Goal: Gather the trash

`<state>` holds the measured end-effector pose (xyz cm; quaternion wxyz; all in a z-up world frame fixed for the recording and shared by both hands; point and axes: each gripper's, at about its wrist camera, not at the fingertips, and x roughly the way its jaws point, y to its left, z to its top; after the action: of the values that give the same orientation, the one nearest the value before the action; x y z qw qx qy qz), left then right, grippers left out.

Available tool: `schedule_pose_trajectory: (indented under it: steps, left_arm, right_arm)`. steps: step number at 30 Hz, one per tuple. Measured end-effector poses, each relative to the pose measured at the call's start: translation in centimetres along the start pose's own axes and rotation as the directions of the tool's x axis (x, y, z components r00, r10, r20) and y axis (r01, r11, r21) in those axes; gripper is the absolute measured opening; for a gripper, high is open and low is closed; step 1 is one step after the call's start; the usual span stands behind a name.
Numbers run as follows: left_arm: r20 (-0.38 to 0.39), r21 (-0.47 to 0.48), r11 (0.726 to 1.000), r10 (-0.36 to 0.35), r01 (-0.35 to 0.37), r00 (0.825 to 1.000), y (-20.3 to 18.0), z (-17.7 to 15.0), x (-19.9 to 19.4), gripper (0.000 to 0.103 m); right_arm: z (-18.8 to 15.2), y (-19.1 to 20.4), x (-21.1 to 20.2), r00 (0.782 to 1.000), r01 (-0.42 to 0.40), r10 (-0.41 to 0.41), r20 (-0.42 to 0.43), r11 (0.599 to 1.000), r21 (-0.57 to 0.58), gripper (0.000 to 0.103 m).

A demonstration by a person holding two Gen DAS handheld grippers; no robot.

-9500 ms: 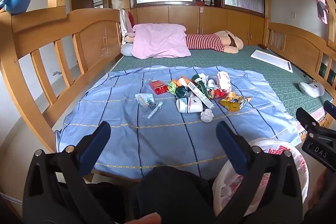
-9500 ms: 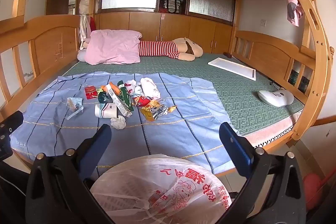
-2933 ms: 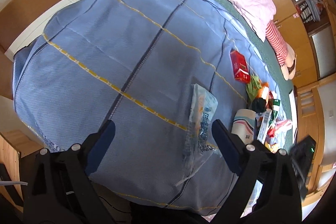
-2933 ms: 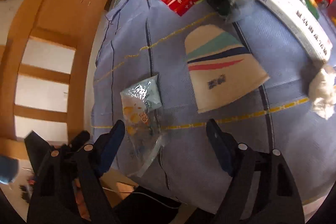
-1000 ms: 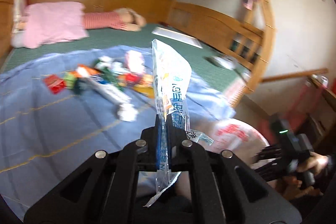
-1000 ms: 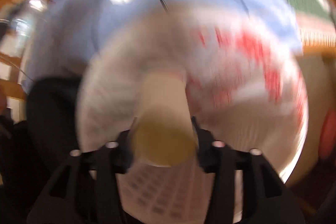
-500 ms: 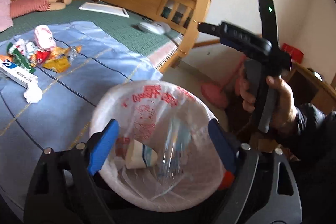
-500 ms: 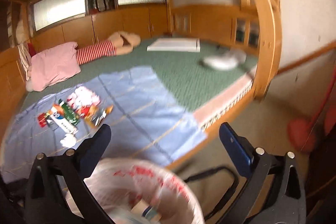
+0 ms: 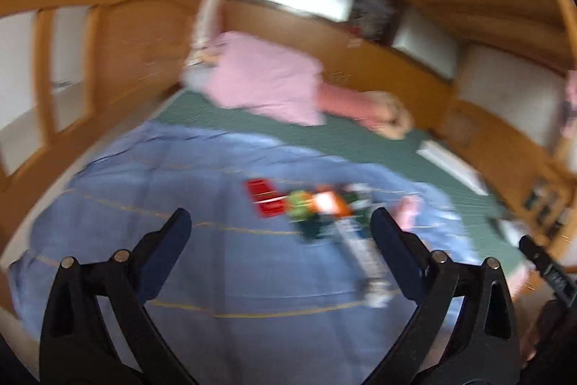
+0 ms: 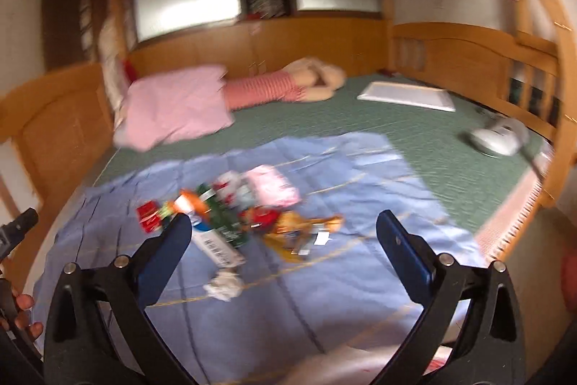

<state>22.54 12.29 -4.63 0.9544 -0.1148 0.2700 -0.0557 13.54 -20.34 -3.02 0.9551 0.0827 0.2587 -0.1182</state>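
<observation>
Both grippers empty, jaws spread wide. Left gripper (image 9: pixel 277 233) and right gripper (image 10: pixel 283 233) both hang over the near edge of the blue sheet (image 10: pixel 324 305), pointing at the trash pile (image 10: pixel 245 215). Left view is motion-blurred, details soft.

Landmark = trash pile. Nearest to the grippers, just in front of the pile: crumpled white paper ball (image 10: pixel 223 284), lying alone on the sheet. At the pile's near left edge: long white box with barcode (image 10: pixel 212 240), angled toward the right gripper's left finger. Near right of the pile: orange-yellow snack wrappers (image 10: pixel 299 233). Left end of the pile: small red box (image 10: pixel 148 213), also visible in the left view (image 9: pixel 265 197). Middle: green packet (image 10: pixel 225 222) and orange carton (image 10: pixel 191 201); items overlap, can't separate them cleanly. Far side of the pile: pink-white bag (image 10: pixel 272 186).

Beyond the pile: green bed mat (image 10: pixel 414 132), pink pillow (image 10: pixel 176 107) far left, striped plush toy (image 10: pixel 285 85) behind it, white board (image 10: pixel 407 96) far right, white handheld device (image 10: pixel 499 139) well to the right. A sliver of white at the very bottom of the right view may be the trash bag; can't confirm.

Step judged: between picks, reaching for the next piece. Most of the trash remains on the sheet. Next move likely: drop a gripper onto the paper ball or the long box, close on it, carry it off to the bag. Box needs a grip across its narrow side.
</observation>
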Motion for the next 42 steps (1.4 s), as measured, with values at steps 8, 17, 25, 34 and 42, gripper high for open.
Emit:
schedule_pose_trajectory:
  steps: [8, 17, 25, 34, 42]
  left_arm:
    - [-0.365, -0.293, 0.857, 0.309, -0.423, 0.878, 13.2, -1.8, 3.6, 0.099]
    - [-0.411, -0.453, 0.779, 0.249, -0.434, 0.877, 16.1, -3.5, 3.5, 0.099]
    - [-0.398, -0.504, 0.726, 0.285, -0.467, 0.872, 17.4, -3.4, 2.0, 0.099]
    - [-0.419, -0.473, 0.743, 0.284, -0.474, 0.862, 16.8, -4.0, 2.6, 0.099]
    - [-0.457, -0.406, 0.781, 0.275, -0.474, 0.846, 16.0, -4.6, 3.6, 0.098]
  right_arm:
    - [1.6, 18.6, 19.6, 0.914, -0.28, 0.191, -0.357, 0.935, -0.216, 0.1]
    - [-1.6, 31.9, 34.0, 0.872, -0.237, -0.007, -0.489, 0.869, -0.435, 0.099]
    - [-4.6, 31.3, 34.0, 0.791, -0.329, 0.082, -0.606, 0.893, -0.308, 0.061]
    - [-11.4, 30.2, 18.6, 0.567, -0.641, 0.341, -0.749, 0.754, -0.142, 0.072]
    - [-1.6, 21.8, 20.6, 0.844, -0.336, 0.297, -0.447, 0.942, -0.007, 0.083]
